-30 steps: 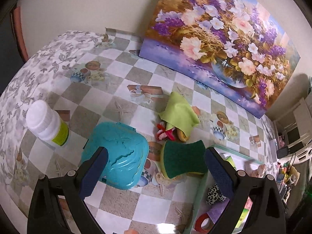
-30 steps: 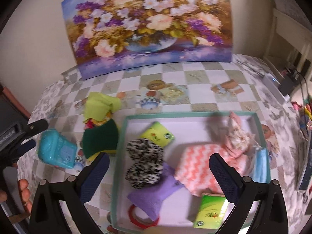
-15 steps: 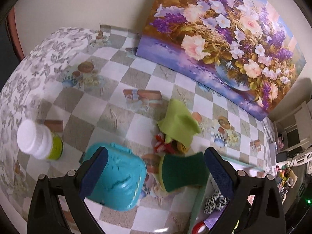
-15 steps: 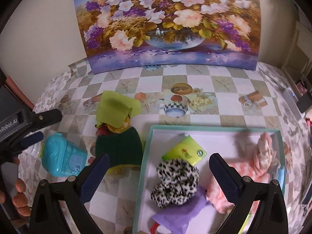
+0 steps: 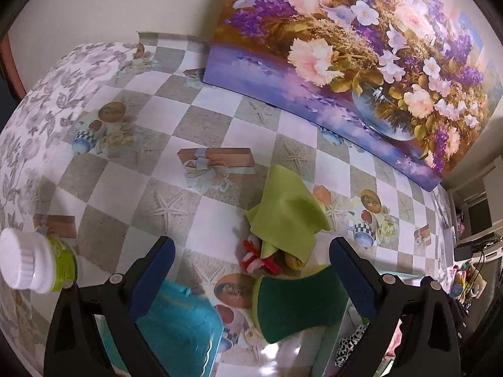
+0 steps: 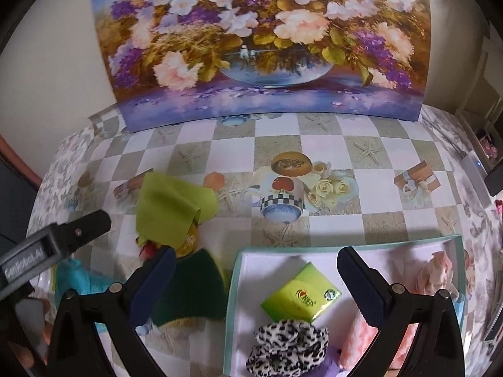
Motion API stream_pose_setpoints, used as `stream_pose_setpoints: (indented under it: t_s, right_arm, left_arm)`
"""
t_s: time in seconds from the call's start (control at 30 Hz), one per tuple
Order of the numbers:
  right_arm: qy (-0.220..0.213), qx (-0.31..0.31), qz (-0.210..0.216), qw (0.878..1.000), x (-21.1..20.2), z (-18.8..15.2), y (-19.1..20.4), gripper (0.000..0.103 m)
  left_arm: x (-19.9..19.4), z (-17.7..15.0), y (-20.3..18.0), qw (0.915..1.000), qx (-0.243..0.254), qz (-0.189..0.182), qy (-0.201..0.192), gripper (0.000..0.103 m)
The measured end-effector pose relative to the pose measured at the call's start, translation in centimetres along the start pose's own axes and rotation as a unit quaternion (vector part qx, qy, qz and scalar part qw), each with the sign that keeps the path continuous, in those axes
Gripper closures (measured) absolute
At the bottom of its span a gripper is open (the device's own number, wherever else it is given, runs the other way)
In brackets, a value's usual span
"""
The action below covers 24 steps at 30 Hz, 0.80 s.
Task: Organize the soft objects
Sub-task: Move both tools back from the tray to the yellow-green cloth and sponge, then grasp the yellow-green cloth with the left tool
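Note:
A lime green cloth [image 5: 287, 216] lies crumpled on the checked tablecloth over a red-and-white soft toy [image 5: 259, 257]. A dark green sponge [image 5: 298, 301] lies just in front of them, beside the tray. My left gripper [image 5: 248, 270] is open and empty above the toy and sponge. My right gripper [image 6: 254, 276] is open and empty over the left rim of the white tray [image 6: 234, 286]. The tray holds a green tissue pack [image 6: 301, 297], a leopard scrunchie [image 6: 289, 348] and pink cloths [image 6: 437, 278]. The green cloth [image 6: 171, 207] and sponge [image 6: 191, 289] also show in the right wrist view.
A teal plastic box [image 5: 179, 326] sits at the lower left. A white-capped bottle [image 5: 31, 267] stands left of it. A large flower painting [image 6: 261, 40] leans on the wall at the back. The left gripper's arm [image 6: 53, 245] shows at the left.
Both grippers have moved forward and lower toward the table. The cloth, toy and sponge now sit between the left fingers. The right view has shifted so less of the tray shows.

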State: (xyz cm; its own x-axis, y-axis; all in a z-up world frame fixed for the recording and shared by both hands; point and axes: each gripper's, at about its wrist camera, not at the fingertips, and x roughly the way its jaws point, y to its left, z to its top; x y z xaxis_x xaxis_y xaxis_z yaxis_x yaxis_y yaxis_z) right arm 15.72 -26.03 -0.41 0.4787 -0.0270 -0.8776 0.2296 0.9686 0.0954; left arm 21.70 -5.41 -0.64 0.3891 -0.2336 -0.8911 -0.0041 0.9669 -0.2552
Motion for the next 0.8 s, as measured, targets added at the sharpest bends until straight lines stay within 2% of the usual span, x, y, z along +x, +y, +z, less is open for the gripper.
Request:
stream_pose_setpoints:
  t_s: [0.17, 0.47, 0.67, 0.8]
  right_arm:
    - [0.006, 0.003, -0.026, 1.000, 1.2, 0.8, -0.5, 0.000]
    - [-0.018, 0.036, -0.047, 0.998, 1.3, 3.2, -1.9, 0.000]
    - [-0.036, 0.052, -0.030, 0.998, 1.4, 4.2, -2.7, 0.000]
    - [-0.031, 0.050, -0.024, 0.998, 2.0, 4.0, -2.7, 0.000]
  left_arm:
    - [0.9, 0.4, -0.9, 0.9999, 0.013, 0.003, -0.003, 0.007]
    - [3.1, 0.8, -3.0, 0.9994, 0.033, 0.014, 0.001, 0.025]
    - [5.1, 1.1, -3.5, 0.9995, 0.026, 0.015, 0.005, 0.034]
    - [6.2, 1.0, -3.1, 0.9998, 0.015, 0.011, 0.012, 0.039]
